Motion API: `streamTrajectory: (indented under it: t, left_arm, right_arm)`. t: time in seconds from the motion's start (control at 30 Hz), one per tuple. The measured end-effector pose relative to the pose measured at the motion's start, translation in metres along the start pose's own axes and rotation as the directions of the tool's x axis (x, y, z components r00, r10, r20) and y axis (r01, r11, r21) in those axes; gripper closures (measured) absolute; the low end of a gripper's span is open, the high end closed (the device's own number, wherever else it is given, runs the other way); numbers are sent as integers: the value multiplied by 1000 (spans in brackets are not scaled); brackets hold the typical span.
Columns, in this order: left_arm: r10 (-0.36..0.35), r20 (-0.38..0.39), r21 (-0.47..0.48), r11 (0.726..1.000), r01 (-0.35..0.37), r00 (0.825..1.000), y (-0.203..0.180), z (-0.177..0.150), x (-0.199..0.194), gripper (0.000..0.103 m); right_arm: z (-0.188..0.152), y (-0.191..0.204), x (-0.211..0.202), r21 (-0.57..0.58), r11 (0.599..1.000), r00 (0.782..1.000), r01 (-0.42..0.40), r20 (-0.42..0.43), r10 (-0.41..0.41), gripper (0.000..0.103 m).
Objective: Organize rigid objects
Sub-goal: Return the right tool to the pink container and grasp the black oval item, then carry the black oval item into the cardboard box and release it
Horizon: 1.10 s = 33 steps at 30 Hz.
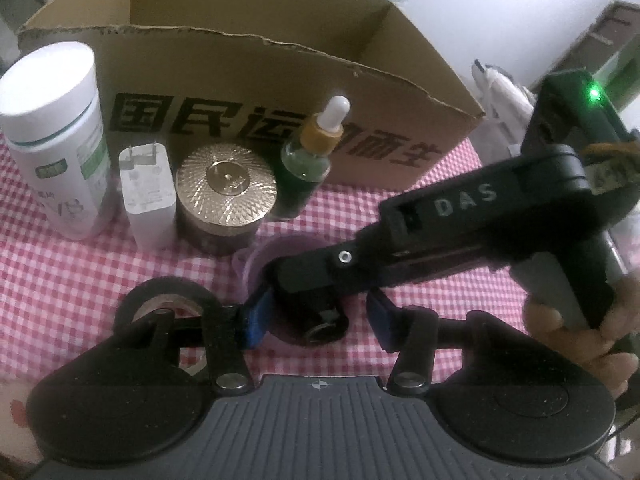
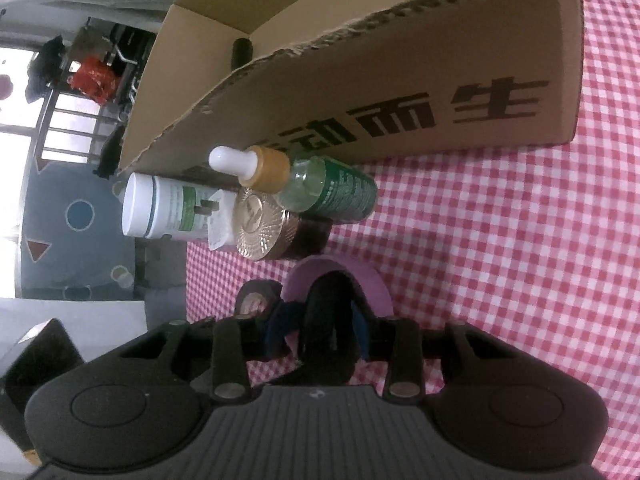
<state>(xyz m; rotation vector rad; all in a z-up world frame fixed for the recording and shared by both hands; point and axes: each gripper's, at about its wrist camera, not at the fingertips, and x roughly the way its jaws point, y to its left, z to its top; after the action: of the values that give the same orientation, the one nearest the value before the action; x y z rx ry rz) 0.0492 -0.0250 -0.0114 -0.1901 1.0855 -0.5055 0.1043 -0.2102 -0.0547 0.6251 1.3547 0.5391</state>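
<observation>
In the left wrist view a white bottle [image 1: 56,140], a white charger [image 1: 149,196], a gold-lidded jar [image 1: 226,196] and a green dropper bottle [image 1: 310,156] stand in a row before a cardboard box [image 1: 256,80]. My left gripper [image 1: 316,320] is open around the right gripper's tip. My right gripper [image 2: 320,328] is shut on a black cylinder [image 2: 326,320], seen end-on in the left wrist view [image 1: 324,320], over a purple tape roll [image 2: 360,280]. The same row shows in the right wrist view, with the dropper bottle [image 2: 312,184] nearest.
A black tape roll [image 1: 168,300] lies by my left finger. The red checked cloth [image 1: 60,280] covers the table. A dark object [image 2: 242,50] lies inside the box. A white toy plane [image 1: 500,88] sits right of the box.
</observation>
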Motion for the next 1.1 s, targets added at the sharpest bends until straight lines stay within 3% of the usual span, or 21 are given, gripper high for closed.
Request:
streamTrajectory:
  t: [0.17, 0.27, 0.47, 0.67, 1.1]
  left_arm:
    - [34, -2, 26, 999, -34, 999, -5, -2, 2, 53]
    - [41, -16, 16, 999, -41, 999, -2, -4, 5, 58]
    - [27, -27, 9, 1000, -27, 999, -2, -8, 8, 65]
    - [33, -23, 12, 999, -33, 999, -5, -8, 10, 68]
    - [99, 64, 73, 992, -104, 993, -31, -8, -25, 72]
  right_arm:
    - [-2, -2, -1, 11, 1000, 1000, -28, 11, 28, 66]
    - [-3, -3, -5, 17, 998, 998, -68, 15, 68, 69]
    - [-9, 0, 3, -17, 999, 999, -38, 10, 38, 78]
    - [-10, 0, 3, -37, 999, 999, -35, 27, 36, 80]
    - [-25, 22, -23, -113, 990, 990, -83, 106, 95, 80]
